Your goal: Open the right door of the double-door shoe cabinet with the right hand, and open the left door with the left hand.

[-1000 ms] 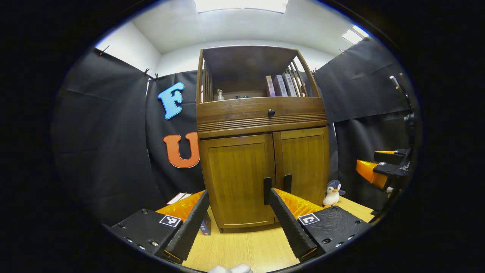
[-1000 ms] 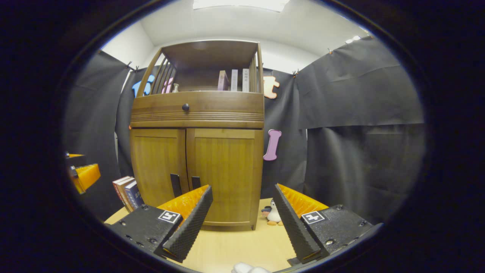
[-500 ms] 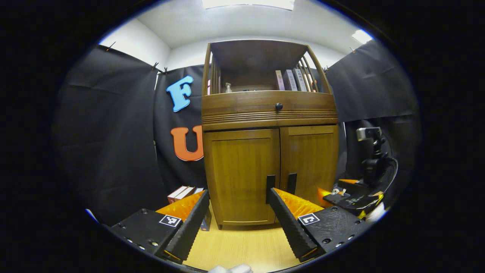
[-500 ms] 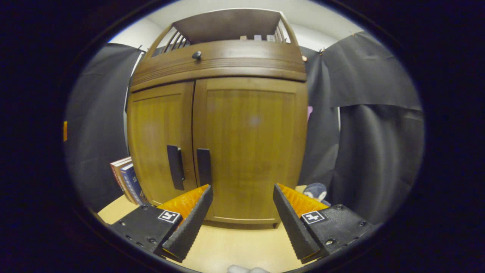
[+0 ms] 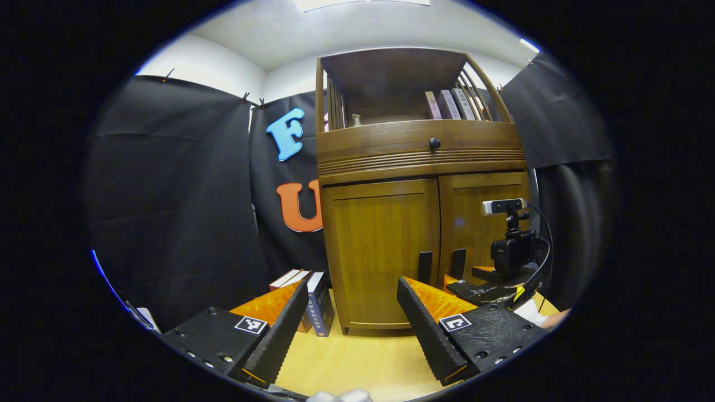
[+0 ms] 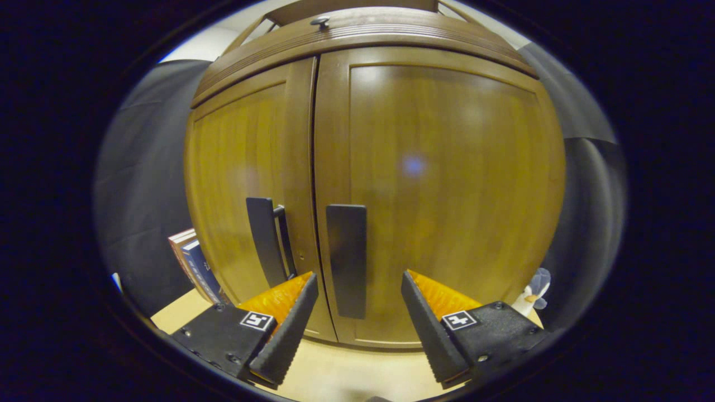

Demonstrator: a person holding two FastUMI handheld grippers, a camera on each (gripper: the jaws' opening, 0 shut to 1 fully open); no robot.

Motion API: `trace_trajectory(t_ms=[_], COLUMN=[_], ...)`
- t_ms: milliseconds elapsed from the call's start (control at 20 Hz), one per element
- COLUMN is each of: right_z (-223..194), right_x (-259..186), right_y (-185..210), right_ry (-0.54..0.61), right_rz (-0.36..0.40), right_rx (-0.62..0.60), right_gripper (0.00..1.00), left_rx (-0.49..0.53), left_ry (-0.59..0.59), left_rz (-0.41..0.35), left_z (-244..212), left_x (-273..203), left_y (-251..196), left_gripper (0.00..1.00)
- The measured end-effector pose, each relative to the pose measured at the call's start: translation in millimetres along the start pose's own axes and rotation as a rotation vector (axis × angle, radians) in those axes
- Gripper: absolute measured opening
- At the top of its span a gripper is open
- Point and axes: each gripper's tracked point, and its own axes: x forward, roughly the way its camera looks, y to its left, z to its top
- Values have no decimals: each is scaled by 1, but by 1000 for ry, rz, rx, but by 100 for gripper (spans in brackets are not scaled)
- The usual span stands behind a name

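Right gripper (image 6: 357,301) spread wide, empty, straddling right door's handle (image 6: 347,259) for a pull. Left gripper (image 5: 349,315) also wide, empty, farther from cabinet (image 5: 419,184); both doors shut.

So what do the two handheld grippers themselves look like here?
Each gripper has two wedge-shaped, ribbed fingers on black blocks carrying square black-and-white tags. In the left gripper view, the right gripper carries a black camera, a small grey camera on top, and a black cable.

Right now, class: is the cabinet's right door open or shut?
Shut: the right door lies flush beside the left door, and the open right gripper only flanks its handle.
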Motion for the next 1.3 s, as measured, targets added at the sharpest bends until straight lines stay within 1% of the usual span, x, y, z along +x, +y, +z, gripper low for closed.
trace_trajectory(t_ms=[50,100,150,200,250,300,400,450,500,650,750,900,1150,1300], right_z=[2,2,3,3,4,3,6,4,5,3,-2,-8,-15,-21], right_x=[5,7,9,13,16,17,19,20,17,7,-4,-25,-58,-79], right_y=[2,3,4,4,5,4,5,4,3,6,5,3,-2,-9], right_ry=[5,8,10,13,17,22,16,16,20,54,62,61,60,58], right_rz=[-5,-3,-9,-16,-20,-39,-56,-61,-58,-14,5,-6,-14,-32], right_rx=[0,0,-3,-3,-1,3,13,16,18,31,22,2,5,11], right_gripper=[89,85,81,77,70,67,58,43,39,35,35,35,35,35], left_rx=[-3,-4,-4,-2,1,2,-1,-2,-2,1,2,-9,-16,-16], left_ry=[2,2,1,-1,-3,-2,-5,-8,-15,-36,-47,-41,-44,-49], left_rz=[8,12,16,20,24,26,24,23,21,14,11,-7,-57,-89], left_z=[0,0,0,-1,-1,-1,-1,-1,1,3,5,0,-4,-4], left_x=[1,1,1,0,0,0,-4,-6,-10,-19,-26,-34,-45,-53], left_y=[2,3,5,7,9,12,16,20,21,30,38,43,43,38], left_gripper=[96,93,96,96,96,96,96,96,96,96,96,96,96,96])
